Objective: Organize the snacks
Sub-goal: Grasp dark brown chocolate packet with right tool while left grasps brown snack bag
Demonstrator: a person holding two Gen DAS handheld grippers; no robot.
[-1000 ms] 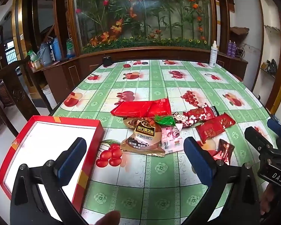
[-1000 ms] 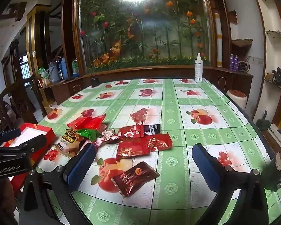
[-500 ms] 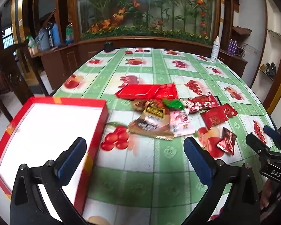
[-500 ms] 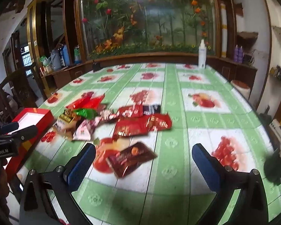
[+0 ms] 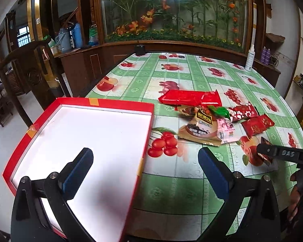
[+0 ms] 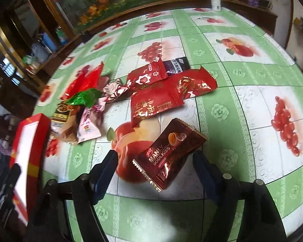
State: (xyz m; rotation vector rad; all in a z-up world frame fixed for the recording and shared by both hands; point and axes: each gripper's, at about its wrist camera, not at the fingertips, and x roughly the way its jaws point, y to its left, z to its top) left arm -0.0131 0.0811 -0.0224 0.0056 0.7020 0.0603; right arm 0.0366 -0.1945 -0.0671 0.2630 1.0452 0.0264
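An empty red box (image 5: 103, 101) with a white inside lies at the table's near left corner. My left gripper (image 5: 146, 171) is open, its fingers astride the box's right wall. To the right lies a pile of snack packets (image 5: 208, 121): a long red one (image 5: 189, 97), a beige cake packet (image 5: 200, 130), pink, green and red ones. My right gripper (image 6: 155, 171) points down over a brown Manly packet (image 6: 171, 151). Its jaws are closing with the packet's near end between them, and the pads (image 6: 105, 171) stand clear of it. Red packets (image 6: 157, 100) lie just beyond.
The table has a green and white fruit-print cloth (image 5: 171, 191). A white spray bottle (image 5: 249, 58) and a small black object (image 5: 139, 49) stand at its far edge. A wooden chair (image 5: 20, 64) stands at the left, a wooden cabinet with flowers behind.
My left gripper has moved left, over the red box. My right gripper has tipped down and dropped onto the brown packet, and its jaws have narrowed.
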